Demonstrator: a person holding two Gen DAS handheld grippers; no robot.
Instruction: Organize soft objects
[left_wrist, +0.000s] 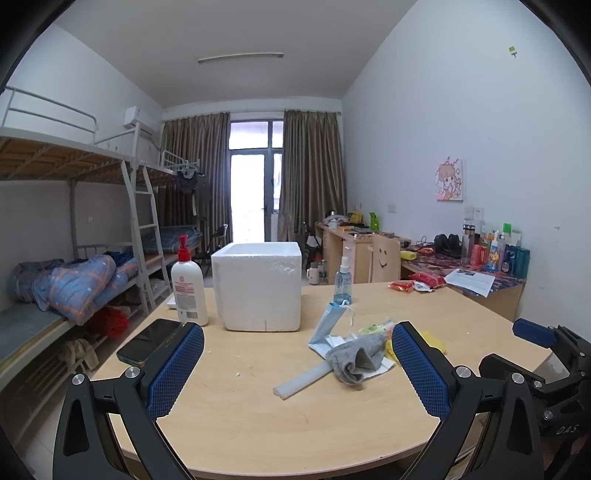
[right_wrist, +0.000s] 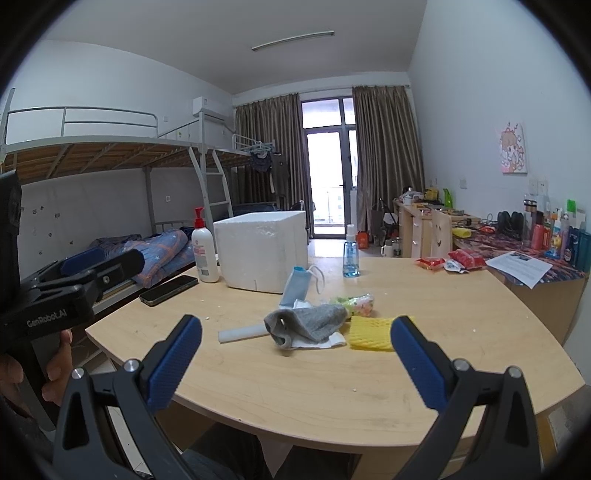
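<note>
Crumpled grey knit sock (right_wrist: 308, 322) lies on the pale wooden desk (right_wrist: 443, 332) beside a yellow foam sponge (right_wrist: 369, 332); both grippers' jaws gape wide, empty.

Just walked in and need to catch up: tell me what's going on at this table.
A person holds a two-finger gripper in each hand over a wooden table. The left gripper and right gripper are both open and hold nothing. A small pile of soft things lies untouched ahead: a grey sock, a yellow sponge, a blue face mask and a white foam tube. A white foam box stands behind them.
</note>
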